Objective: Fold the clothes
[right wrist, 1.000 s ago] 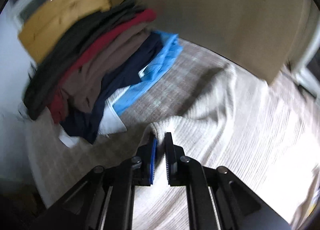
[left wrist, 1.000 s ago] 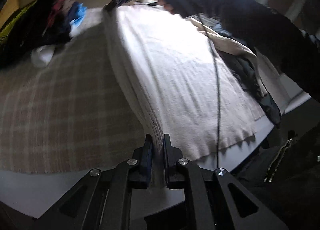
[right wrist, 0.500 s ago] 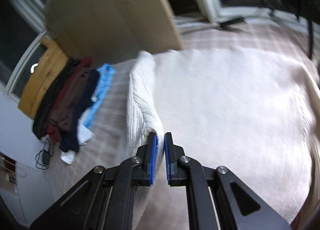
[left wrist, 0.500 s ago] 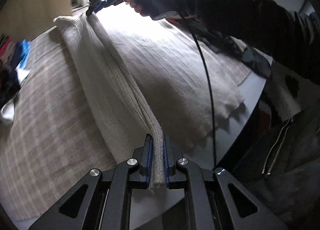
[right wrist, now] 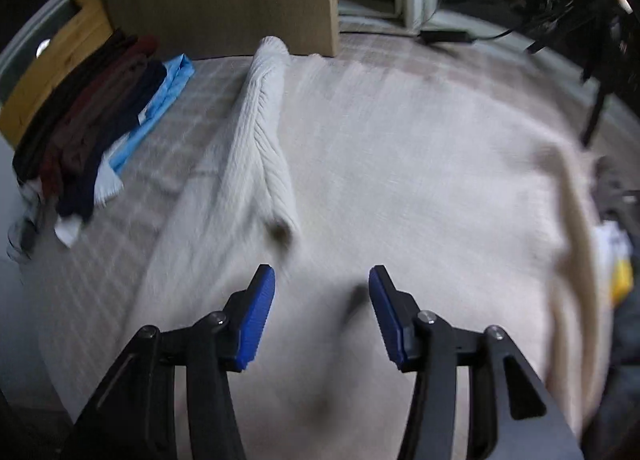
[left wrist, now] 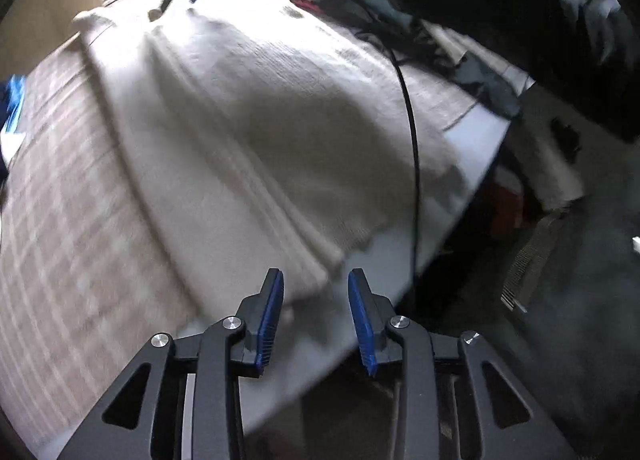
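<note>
Sweater (right wrist: 400, 163) lies flat on the plaid cover (left wrist: 68, 219), one side folded in along a ribbed ridge running toward 12 o'clock. My left gripper (left wrist: 316, 312) and right gripper (right wrist: 322, 310) are both opening, nothing pinched between the blue pads. Best lift straight clear, so the fold stays put.

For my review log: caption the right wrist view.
Right tool opening above cream knit sweater, sleeve folded inward, nothing gripped.
</note>
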Motion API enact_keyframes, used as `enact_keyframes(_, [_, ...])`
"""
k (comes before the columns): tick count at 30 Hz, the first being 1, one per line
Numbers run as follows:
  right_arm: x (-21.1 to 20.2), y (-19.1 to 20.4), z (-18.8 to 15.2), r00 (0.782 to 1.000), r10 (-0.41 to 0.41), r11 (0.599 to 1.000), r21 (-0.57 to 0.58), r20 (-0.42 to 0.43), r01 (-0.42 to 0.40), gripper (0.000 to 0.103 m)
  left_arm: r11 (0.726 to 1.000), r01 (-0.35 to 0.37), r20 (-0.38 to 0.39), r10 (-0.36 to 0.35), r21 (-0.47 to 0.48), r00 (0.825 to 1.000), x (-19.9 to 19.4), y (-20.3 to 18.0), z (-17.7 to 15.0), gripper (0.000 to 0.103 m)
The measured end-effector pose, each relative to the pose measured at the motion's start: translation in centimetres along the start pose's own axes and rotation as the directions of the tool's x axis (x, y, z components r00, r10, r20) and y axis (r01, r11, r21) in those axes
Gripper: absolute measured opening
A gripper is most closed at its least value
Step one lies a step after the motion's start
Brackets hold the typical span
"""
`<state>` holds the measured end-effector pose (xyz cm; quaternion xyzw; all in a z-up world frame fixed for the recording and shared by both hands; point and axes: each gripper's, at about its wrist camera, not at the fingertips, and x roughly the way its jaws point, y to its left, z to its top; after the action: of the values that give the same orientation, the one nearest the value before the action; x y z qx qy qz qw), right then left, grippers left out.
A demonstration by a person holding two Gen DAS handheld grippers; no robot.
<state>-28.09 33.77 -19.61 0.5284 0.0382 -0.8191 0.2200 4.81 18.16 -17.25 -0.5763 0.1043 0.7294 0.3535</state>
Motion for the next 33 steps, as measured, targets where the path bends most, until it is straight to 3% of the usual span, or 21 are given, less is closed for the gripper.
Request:
enact_keyframes(4, [-3.9, 1.3, -1.3, 0.993, 0.089, 0.996, -0.013, 0.08, -0.088, 0.049, 0.995, -0.023, 0.049, 0.028, -0.099, 0.998, -2.1, 3.2, -0.4, 0.031])
enact_keyframes(8, [-2.6, 5.1, -1.5, 0.983, 0.174, 0.982, -0.086, 0.057, -0.169, 0.049, 0.993, -0.032, 0.082, 0.041, -0.111, 0.996, -1.4, 4.8, 1.0, 0.03])
enact_keyframes(10, [-0.9, 6.6, -1.6, 0.987, 0.162, 0.98, -0.121, 0.015, -0.159, 0.049, 0.997, -0.004, 0.077, 0.01, -0.071, 0.997, 0.4, 4.2, 2.2, 0.03])
enact_keyframes(13, [1.6, 6.7, -2.0, 0.997, 0.078, 0.986, -0.145, -0.025, -0.081, 0.049, 1.0, 0.017, 0.048, -0.016, -0.022, 0.999, 3.0, 3.4, 3.1, 0.03])
enact_keyframes(14, [2.3, 6.4, -2.2, 0.998, 0.046, 0.989, -0.142, -0.032, -0.051, 0.049, 1.0, 0.015, 0.052, -0.015, -0.004, 0.999, 3.3, 3.0, 3.2, 0.03])
enact_keyframes(18, [0.8, 4.5, -3.1, 0.996, 0.087, 0.996, -0.033, -0.027, -0.088, 0.048, 0.999, 0.027, 0.053, -0.028, 0.034, 0.998, 3.2, 2.4, 3.4, 0.033])
enact_keyframes(21, [-5.0, 3.0, -5.0, 0.989, 0.135, 0.989, 0.046, 0.069, -0.138, 0.049, 0.998, 0.057, 0.062, -0.057, 0.003, 0.996, 1.3, 3.5, 3.5, 0.033])
enact_keyframes(24, [-12.1, 0.3, -8.8, 0.99, 0.01, 0.992, 0.124, 0.144, -0.028, 0.049, 0.995, 0.095, 0.124, -0.095, 0.001, 0.988, -1.4, 4.2, 3.7, 0.033])
enact_keyframes(27, [-18.5, -2.3, -15.2, 0.979, -0.123, 0.966, 0.246, 0.163, 0.081, 0.049, 0.995, 0.095, 0.152, -0.096, 0.014, 0.984, -2.3, 4.2, 5.3, 0.033])
enact_keyframes(30, [-22.4, -7.3, -20.0, 0.965, -0.233, 0.92, 0.349, 0.121, 0.178, 0.049, 0.996, 0.065, 0.179, -0.075, 0.06, 0.981, -2.3, 3.0, 7.1, 0.033])
enact_keyframes(33, [-25.0, -12.0, -23.8, 0.956, -0.279, 0.883, 0.415, 0.085, 0.22, 0.049, 0.991, 0.108, 0.198, -0.121, 0.076, 0.973, -1.9, 1.2, 9.1, 0.033])
